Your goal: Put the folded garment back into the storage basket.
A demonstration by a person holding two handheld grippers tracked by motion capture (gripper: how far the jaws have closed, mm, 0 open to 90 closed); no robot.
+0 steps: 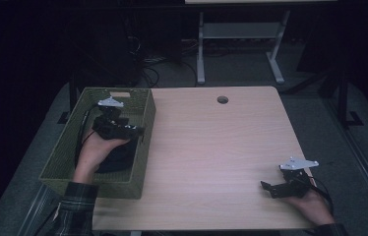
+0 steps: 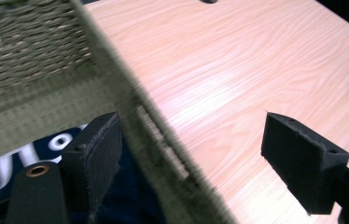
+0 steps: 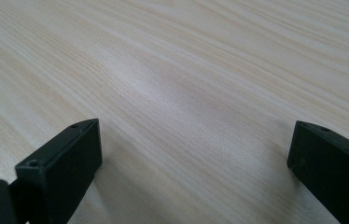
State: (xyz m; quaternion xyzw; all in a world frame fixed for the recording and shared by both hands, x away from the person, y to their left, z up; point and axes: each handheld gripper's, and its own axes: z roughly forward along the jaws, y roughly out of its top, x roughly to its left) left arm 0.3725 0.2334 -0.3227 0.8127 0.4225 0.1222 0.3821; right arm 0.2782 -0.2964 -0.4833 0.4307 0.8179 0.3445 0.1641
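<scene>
Basket (image 1: 123,187) sat at the frame's left; your left claw (image 2: 191,154), wide open and empty, straddled its wall above dark fabric (image 2: 4,158), likely to reach in. Right claw (image 1: 270,189) rested wide open, empty, on the worktop (image 1: 211,147) lower right.

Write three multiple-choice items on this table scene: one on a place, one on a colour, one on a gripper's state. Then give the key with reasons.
1. Where does the woven basket stand?
A. at the table's left end
B. at the table's right end
C. on the floor

2. What colour is the basket?
A. red
B. olive green
C. white

3. How do the right gripper's jaws stand?
A. shut on a cloth
B. shut on nothing
C. open

Key: 1 A, the high view shows it at the left edge of the light wooden table. 2 B, its woven walls are olive green. 3 C, the right gripper view shows the two black jaws far apart over bare wood.
</scene>
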